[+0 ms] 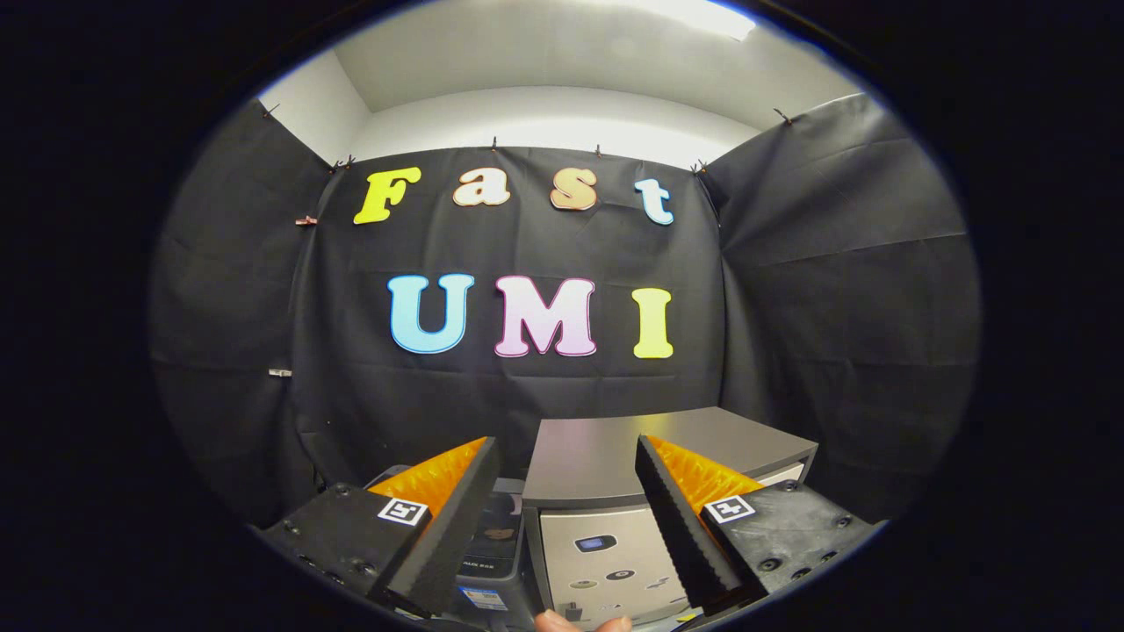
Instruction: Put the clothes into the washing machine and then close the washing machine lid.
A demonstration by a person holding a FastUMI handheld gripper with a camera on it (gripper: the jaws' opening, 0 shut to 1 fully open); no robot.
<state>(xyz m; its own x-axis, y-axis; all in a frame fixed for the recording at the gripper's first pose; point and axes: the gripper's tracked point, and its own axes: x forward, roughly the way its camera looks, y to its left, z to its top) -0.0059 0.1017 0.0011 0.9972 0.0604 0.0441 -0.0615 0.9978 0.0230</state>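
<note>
Tool [566, 456] held up high, fingers [439, 527] spread wide with nothing between them, tips aimed at the black cloth wall [527, 386] of the booth.

Washing machine [615, 456] seen just ahead of the fingers and below them, partly in the gap and partly behind the right finger. Box-shaped, grey, with a flat top lying level and shut, the top's long side running left to right across the gap and on past the right finger. Front face turned toward the camera, pale silver, carrying a small dark display [591, 544] and a few little round marks beneath it; too small to read. Back edge of the machine near the cloth wall, whether touching it not possible to tell.

Just left of the machine, low between the left finger and the machine's front corner, a dark object [496, 535] with stickers on it; kind not clear.

At the very bottom, below the machine's front, a fingertip [580, 623] of the person holding the tool.

Above the cloth, pale wall and ceiling [544, 79] with a bright light strip [702, 17].
</note>
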